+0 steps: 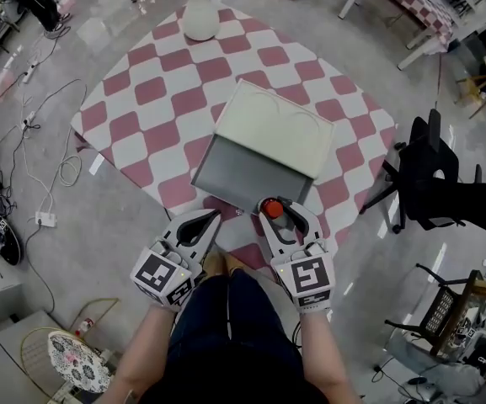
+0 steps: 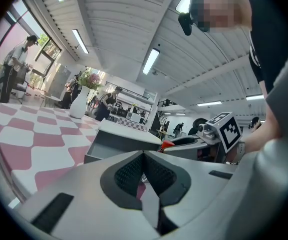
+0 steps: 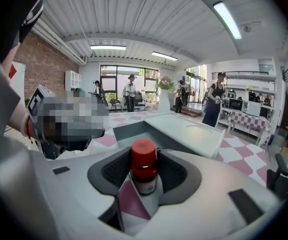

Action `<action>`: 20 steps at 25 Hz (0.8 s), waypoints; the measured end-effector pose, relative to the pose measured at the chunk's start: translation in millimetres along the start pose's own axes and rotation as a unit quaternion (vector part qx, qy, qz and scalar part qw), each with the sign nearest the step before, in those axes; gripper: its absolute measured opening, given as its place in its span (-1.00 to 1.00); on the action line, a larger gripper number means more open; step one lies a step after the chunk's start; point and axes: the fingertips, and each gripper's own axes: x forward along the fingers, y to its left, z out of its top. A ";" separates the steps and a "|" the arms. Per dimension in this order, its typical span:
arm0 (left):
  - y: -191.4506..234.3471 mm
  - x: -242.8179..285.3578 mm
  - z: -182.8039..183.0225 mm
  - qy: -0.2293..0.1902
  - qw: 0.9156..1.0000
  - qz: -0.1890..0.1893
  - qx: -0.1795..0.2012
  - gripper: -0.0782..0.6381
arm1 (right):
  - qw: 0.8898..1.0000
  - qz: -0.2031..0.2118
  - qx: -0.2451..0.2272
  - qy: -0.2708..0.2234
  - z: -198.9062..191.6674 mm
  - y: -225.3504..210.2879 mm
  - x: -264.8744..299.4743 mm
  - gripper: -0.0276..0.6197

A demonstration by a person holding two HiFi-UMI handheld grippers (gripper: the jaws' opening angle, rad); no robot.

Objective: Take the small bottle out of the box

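A small bottle (image 1: pixel 270 207) with a red cap (image 3: pixel 144 159) stands upright on the checkered cloth, just in front of the open grey box (image 1: pixel 251 175). My right gripper (image 1: pixel 281 212) is open around the bottle (image 3: pixel 144 181), and its dark pads flank the cap closely. The box's pale lid (image 1: pixel 276 129) is folded back behind the tray. My left gripper (image 1: pixel 208 219) hovers to the left of the bottle, shut with nothing in it. In the left gripper view its pads (image 2: pixel 134 174) meet, with the box (image 2: pixel 124 139) and the red cap (image 2: pixel 166 144) beyond them.
The pink and white checkered table (image 1: pixel 150 99) carries a white vase (image 1: pixel 200 11) at its far corner. A black chair (image 1: pixel 424 175) stands to the right. Cables (image 1: pixel 32 124) trail on the floor at the left. People stand in the room's background.
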 end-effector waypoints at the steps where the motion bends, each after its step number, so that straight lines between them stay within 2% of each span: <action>1: -0.1 -0.3 -1.4 -0.001 1.000 -0.001 -0.003 -0.74 | 1.000 -0.001 -0.003 -0.002 0.1 0.1 -0.3 -0.41; 10: 4.8 -7.3 2.0 -0.015 1.000 0.010 -0.017 -0.74 | 1.000 -0.006 -0.026 -0.010 2.7 1.4 -4.5 -0.45; 20: 4.1 -12.6 18.9 -0.026 0.999 0.018 -0.003 -0.74 | 0.999 -0.015 0.007 -0.046 22.8 -10.1 -15.8 -0.45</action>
